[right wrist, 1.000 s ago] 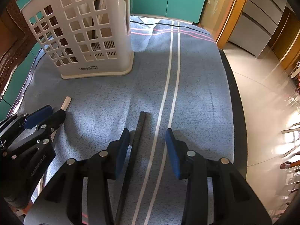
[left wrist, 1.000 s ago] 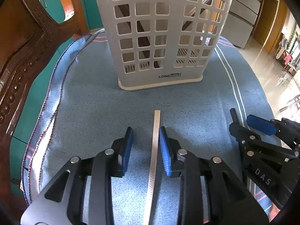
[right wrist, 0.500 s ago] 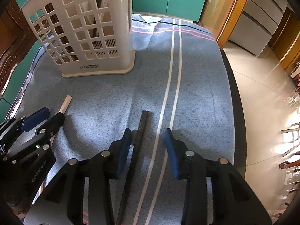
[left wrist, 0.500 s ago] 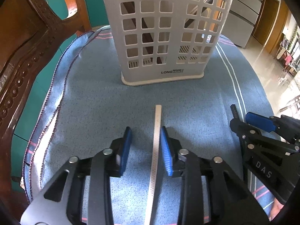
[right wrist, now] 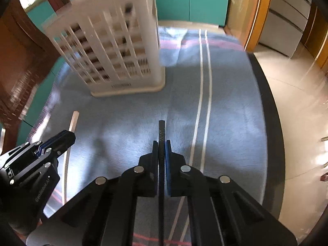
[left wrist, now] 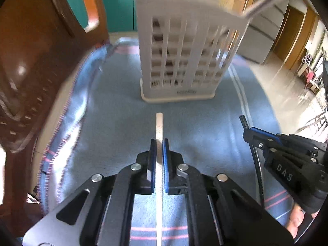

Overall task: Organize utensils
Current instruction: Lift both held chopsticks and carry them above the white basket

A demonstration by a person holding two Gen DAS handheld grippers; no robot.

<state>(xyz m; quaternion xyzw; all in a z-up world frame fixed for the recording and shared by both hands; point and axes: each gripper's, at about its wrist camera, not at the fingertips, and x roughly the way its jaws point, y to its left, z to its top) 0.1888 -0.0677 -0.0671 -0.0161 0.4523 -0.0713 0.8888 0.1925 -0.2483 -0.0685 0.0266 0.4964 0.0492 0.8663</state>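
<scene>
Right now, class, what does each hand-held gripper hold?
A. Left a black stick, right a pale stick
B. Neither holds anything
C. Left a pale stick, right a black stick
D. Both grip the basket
C: the left hand-held gripper is closed on the pale stick, and the right hand-held gripper is closed on the black stick.

Bare blue cloth [left wrist: 194, 123] lies open ahead, between the grippers and the white slotted basket [left wrist: 184, 61], which blocks the way at twelve o'clock. At nine o'clock a carved wooden chair [left wrist: 30, 71] walls the table's edge; toward three o'clock the cloth [right wrist: 229, 110] runs unobstructed to the table's rim.
</scene>
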